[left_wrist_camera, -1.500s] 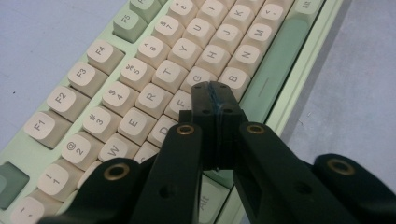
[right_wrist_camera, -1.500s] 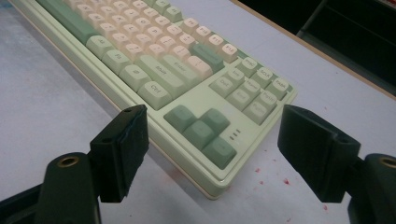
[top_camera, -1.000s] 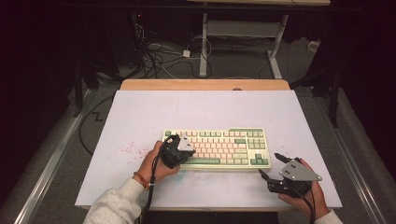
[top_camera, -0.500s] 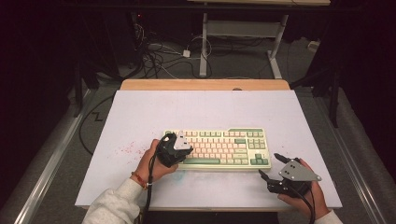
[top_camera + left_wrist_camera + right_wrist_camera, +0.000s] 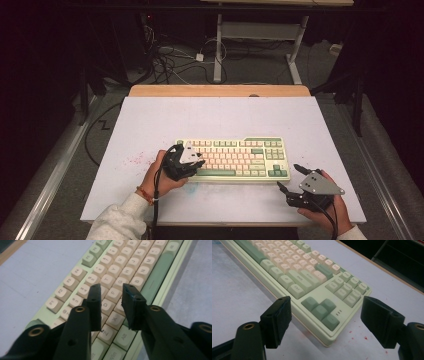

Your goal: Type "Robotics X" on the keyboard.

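A pale green keyboard [image 5: 232, 159] with cream and green keycaps lies flat just below the centre of the high view, on a white desk [image 5: 150, 120], its long side running left to right.

The left tool [image 5: 197, 164] hangs over the keyboard's left end. In the left gripper view its jaws stand a narrow gap apart above the letter keys [image 5: 112, 293], gripping nothing; whether the tips touch the caps cannot be told. The right tool [image 5: 291, 180] sits low in the lower right of the high view, just off the keyboard's near right corner, jaws spread wide and empty. In the right gripper view the arrow keys [image 5: 320, 309] and that corner lie between the jaws.

The keyboard looks like a stiff, boxy plastic slab, likely moderately heavy and not prone to bending. Its smooth case may slide on the desk when pushed. The keycaps are probably the weak spot: they can pull off or register presses. A hold on the case's edges or corners, ideally one tool at each end, seems safer than pinching keys.
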Action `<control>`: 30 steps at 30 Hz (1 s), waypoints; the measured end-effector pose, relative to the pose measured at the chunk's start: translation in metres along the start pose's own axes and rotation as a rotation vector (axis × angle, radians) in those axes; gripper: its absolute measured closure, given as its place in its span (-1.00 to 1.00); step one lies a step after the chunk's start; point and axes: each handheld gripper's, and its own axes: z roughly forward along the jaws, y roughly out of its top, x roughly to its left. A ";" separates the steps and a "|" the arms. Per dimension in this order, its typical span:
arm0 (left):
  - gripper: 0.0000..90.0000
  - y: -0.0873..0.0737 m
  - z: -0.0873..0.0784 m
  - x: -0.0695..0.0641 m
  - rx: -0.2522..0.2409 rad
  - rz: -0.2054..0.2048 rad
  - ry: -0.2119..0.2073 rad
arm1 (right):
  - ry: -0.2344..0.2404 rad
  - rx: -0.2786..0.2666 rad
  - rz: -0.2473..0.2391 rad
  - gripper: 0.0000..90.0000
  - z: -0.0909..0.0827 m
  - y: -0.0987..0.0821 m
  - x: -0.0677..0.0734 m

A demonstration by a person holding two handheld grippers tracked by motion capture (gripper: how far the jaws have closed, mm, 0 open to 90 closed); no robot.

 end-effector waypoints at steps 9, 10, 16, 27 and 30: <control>-0.16 -0.014 -0.014 -0.003 -0.063 0.004 0.091 | 0.000 -0.002 -0.002 -0.44 0.000 0.000 0.000; -0.24 -0.016 -0.015 -0.003 -0.061 0.004 0.098 | -0.001 -0.002 -0.001 -0.44 0.000 0.000 0.000; -0.53 -0.030 -0.023 -0.005 -0.075 -0.012 0.127 | -0.001 -0.003 0.003 -0.44 -0.001 0.000 -0.001; -0.61 -0.062 -0.033 -0.006 -0.043 -0.034 0.181 | 0.002 -0.001 -0.002 -0.45 0.000 0.000 0.000; -0.60 -0.070 -0.036 -0.006 -0.033 -0.047 0.187 | 0.003 0.002 -0.004 -0.45 0.000 0.000 0.000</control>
